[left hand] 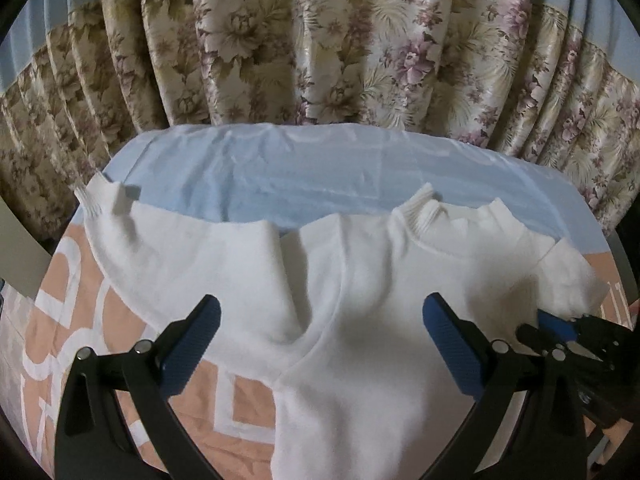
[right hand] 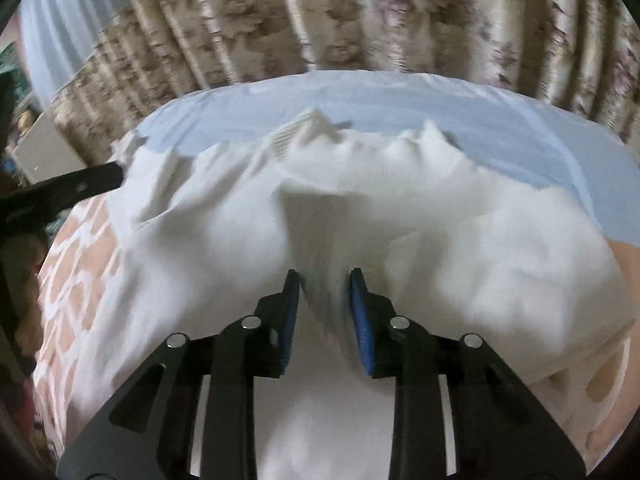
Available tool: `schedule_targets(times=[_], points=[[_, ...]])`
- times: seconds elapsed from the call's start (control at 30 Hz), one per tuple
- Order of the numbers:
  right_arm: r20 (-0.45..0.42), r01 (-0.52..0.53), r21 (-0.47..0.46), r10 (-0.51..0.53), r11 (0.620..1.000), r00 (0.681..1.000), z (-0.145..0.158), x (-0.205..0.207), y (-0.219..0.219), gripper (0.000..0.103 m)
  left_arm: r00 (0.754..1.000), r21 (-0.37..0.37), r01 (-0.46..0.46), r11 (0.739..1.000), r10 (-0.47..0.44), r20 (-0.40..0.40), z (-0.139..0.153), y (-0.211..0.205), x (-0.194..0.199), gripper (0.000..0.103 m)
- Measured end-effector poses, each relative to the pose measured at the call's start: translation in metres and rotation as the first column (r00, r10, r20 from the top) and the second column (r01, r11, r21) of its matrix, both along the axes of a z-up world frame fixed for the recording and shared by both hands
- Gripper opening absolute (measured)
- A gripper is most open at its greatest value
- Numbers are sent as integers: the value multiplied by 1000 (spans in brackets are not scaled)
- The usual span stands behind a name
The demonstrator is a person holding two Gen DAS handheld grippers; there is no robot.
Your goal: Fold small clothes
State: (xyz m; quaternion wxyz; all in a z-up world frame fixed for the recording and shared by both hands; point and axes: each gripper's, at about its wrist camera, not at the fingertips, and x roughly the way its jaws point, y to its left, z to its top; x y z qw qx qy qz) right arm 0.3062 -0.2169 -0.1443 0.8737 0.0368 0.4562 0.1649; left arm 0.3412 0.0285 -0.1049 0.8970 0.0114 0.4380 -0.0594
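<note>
Floral curtains (left hand: 320, 40) back a peach-and-blue bedsheet (left hand: 248, 176) bearing a soft, light white knit sweater (left hand: 360, 280); left gripper (left hand: 320, 344) gapes wide above it, right gripper (right hand: 325, 280) pinches a raised fold, best gripped at hems.

The left wrist camera looked forward between its spread fingers (left hand: 200, 344), low and close over the white sweater (left hand: 360, 280), facing the floral curtain (left hand: 320, 40) beyond the bed sheet (left hand: 260, 176). The right wrist camera sat nearer still, blurred, its fingers (right hand: 292, 312) almost in the cloth, facing the same curtain. Both views shared the sweater, the sheet's blue band and the curtain, and each caught the other gripper at its edge.
</note>
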Motion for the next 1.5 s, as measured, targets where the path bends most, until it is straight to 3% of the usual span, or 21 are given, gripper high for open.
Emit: schedule_targets(times=[0.03, 0.13, 0.33, 0.6, 0.67, 0.73, 0.87, 0.9, 1.0, 1.17, 1.33, 1.5], points=[[1, -10, -3, 10, 1000, 1000, 4, -6, -4, 43, 1000, -5, 0, 1000, 0, -6, -2, 0, -1, 101], [31, 10, -27, -9, 1000, 999, 16, -23, -23, 48, 999, -52, 20, 998, -22, -30, -7, -8, -2, 101], [41, 213, -63, -210, 975, 977, 19, -34, -95, 50, 983, -154, 111, 982, -130, -125, -35, -71, -6, 101], [59, 237, -86, -232, 968, 971, 15, -41, -111, 50, 956, -150, 162, 975, -193, -222, -68, -131, -9, 99], [63, 236, -93, -231, 967, 971, 14, -45, -114, 50, 957, -95, 182, 979, -199, -209, -69, -138, -11, 93], [69, 238, -95, -232, 967, 970, 14, -46, -116, 50, 957, -63, 202, 977, -210, -199, -68, -143, -14, 75], [62, 252, -87, -247, 964, 967, 13, -43, -118, 50, 955, -10, 240, 971, -238, -177, -65, -150, -17, 51], [60, 253, -84, -248, 964, 967, 13, -42, -118, 50, 954, -6, 251, 968, -249, -167, -64, -150, -17, 37], [68, 252, -79, -247, 965, 967, 16, -41, -115, 50, 947, -19, 283, 959, -283, -154, -61, -153, -16, 28], [93, 253, -90, -244, 963, 965, 24, -40, -112, 50, 951, -21, 285, 958, -285, -116, -52, -143, -13, 26], [89, 269, -80, -262, 960, 961, 26, -40, -116, 54, 971, 12, 231, 973, -230, -66, -39, -111, 1, 26], [66, 275, -64, -271, 959, 960, 21, -38, -121, 61, 983, 20, 161, 987, -159, -90, -45, -68, 24, 26]])
